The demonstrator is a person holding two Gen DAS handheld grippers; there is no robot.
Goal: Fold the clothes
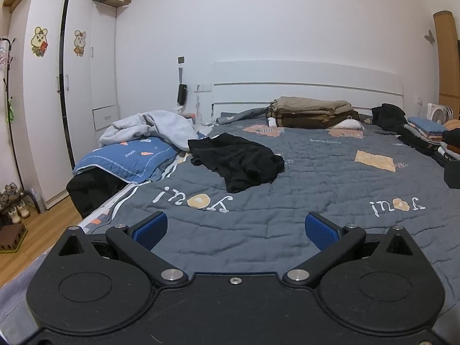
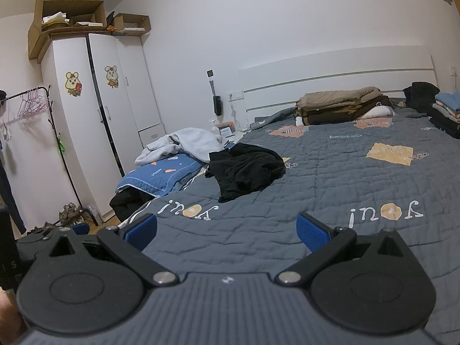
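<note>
On the left half of the bed (image 1: pixel 316 172), toward its left edge, a crumpled black garment (image 1: pixel 238 159) lay on the grey quilt in the left wrist view. The left gripper (image 1: pixel 235 231) hung above the near end of the bed with its blue-padded jaws wide apart and nothing between them. The garment sat ahead of those jaws, almost straight on, well apart from them. Its long axis ran on a slant from the far left to the near right, one loose end trailing toward the camera.

In the right wrist view, the right gripper (image 2: pixel 227 230) was also spread wide and empty. The black garment (image 2: pixel 244 171) lay ahead, slightly left of its centre line. Which gripper was nearer could not be told; both looked similarly far off.
</note>
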